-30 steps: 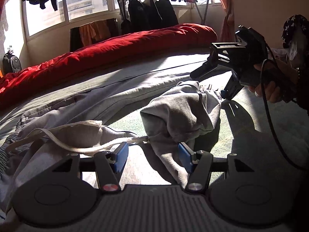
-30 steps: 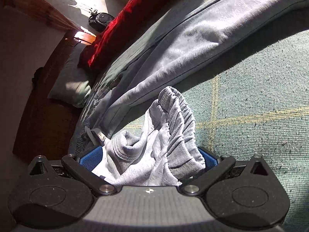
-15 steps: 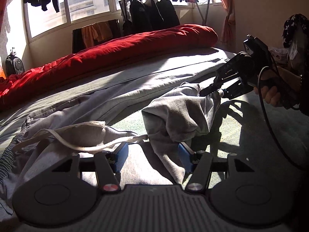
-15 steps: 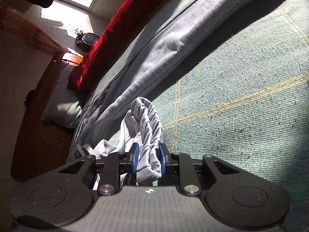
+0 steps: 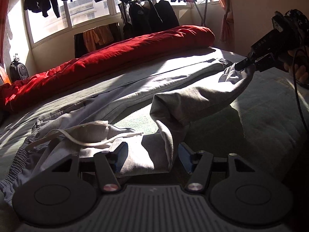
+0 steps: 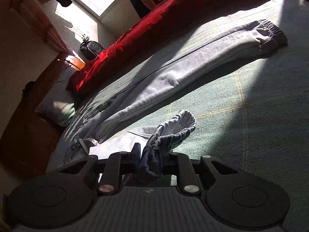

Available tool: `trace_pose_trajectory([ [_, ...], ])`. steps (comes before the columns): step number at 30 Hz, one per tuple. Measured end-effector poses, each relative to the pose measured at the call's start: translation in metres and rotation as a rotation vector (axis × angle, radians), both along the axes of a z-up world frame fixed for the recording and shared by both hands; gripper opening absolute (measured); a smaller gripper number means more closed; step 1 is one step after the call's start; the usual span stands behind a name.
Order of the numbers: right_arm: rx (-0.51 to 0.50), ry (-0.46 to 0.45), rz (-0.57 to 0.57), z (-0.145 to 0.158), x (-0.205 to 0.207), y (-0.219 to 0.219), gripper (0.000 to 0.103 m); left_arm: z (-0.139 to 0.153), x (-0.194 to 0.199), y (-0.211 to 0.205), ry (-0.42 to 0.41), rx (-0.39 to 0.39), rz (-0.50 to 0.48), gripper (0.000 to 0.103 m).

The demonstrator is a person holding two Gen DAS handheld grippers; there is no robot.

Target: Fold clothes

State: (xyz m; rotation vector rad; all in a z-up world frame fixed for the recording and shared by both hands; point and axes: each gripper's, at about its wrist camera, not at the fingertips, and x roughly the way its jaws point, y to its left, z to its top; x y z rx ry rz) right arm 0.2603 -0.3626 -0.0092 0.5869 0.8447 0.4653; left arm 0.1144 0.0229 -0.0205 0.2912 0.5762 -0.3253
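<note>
grey sweatpants (image 5: 135, 96) spread across a green bed cover (image 6: 241, 125), one leg lying flat and straight toward the far right with its ribbed cuff (image 6: 270, 32) on the cover, the other leg (image 5: 193, 100) lifted off the bed and hanging in a folded sag. the right gripper (image 5: 244, 63), raised at the right edge of the left wrist view and tilted down toward the left, has its tongs pressed together on the lifted leg's ribbed cuff (image 6: 173, 131); in its own view the bunched cloth fills the narrow gap between the blue pads. part of the hand (image 5: 298, 71) holding it shows behind the tool, mostly cut off by the frame, with a black cable (image 5: 297, 96) trailing down. the left gripper (image 5: 152, 157) sits low near the waistband end, tongs spread wide, with grey cloth lying between the blue pads; whether the pads touch the cloth cannot be told. a pale drawstring (image 5: 77, 139) loops over the waist area at near left. deep shadow hides the near right of the bed. a red duvet (image 5: 115, 58) runs along the far side, a grey pillow (image 6: 56, 104) lies at the wooden headboard, and dark clothes hang on a rack (image 5: 150, 17) before sunlit windows (image 5: 92, 9).
</note>
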Motion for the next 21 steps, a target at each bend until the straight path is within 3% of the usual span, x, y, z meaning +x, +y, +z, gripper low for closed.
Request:
trace_pose_trajectory([
  [15,-0.056,-0.057,-0.190,0.023,-0.071,-0.101,0.017,0.004,-0.035,-0.029,0.001,0.065,-0.042,0.065],
  [19,-0.059,-0.016,-0.188,0.006,-0.075,-0.110,0.020,0.005,-0.040,-0.036,-0.003,0.079,-0.051,0.065],
  [21,-0.054,0.022,-0.189,-0.008,-0.076,-0.110,0.030,0.006,-0.042,-0.039,-0.005,0.082,-0.056,0.067],
])
